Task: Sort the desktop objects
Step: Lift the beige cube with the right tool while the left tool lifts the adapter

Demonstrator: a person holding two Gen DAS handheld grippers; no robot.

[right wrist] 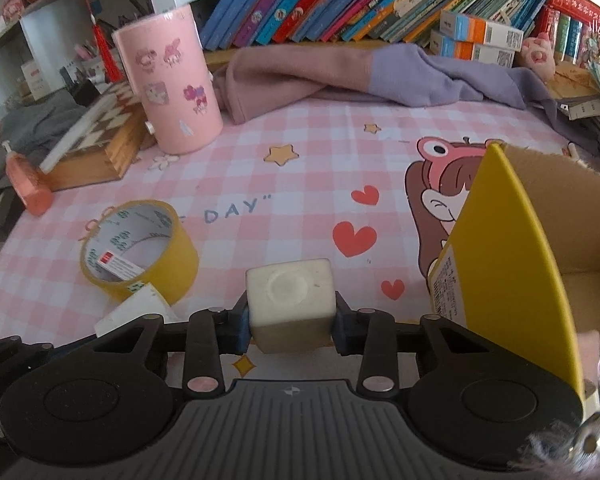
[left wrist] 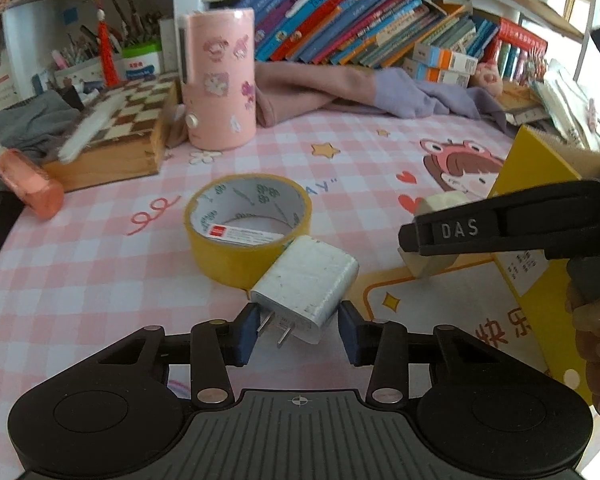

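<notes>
My left gripper (left wrist: 299,330) is open, its blue pads on either side of a white plug charger (left wrist: 306,282) that lies on the pink checked mat, prongs toward me. A yellow tape roll (left wrist: 246,226) lies just behind the charger and touches it. My right gripper (right wrist: 290,320) is shut on a cream block (right wrist: 291,300) and holds it above the mat, left of the yellow cardboard box (right wrist: 504,264). In the left wrist view the right gripper (left wrist: 414,236) and the block (left wrist: 440,202) show at the right. The tape roll (right wrist: 140,250) and the charger's corner (right wrist: 134,312) show in the right wrist view.
A pink cylinder holder (left wrist: 220,80) and a wooden chess box (left wrist: 118,132) stand at the back left, with an orange bottle (left wrist: 28,180) lying beside them. Pink and purple cloth (left wrist: 360,88) lies along the back under a bookshelf. The open yellow box (left wrist: 540,216) stands at the right.
</notes>
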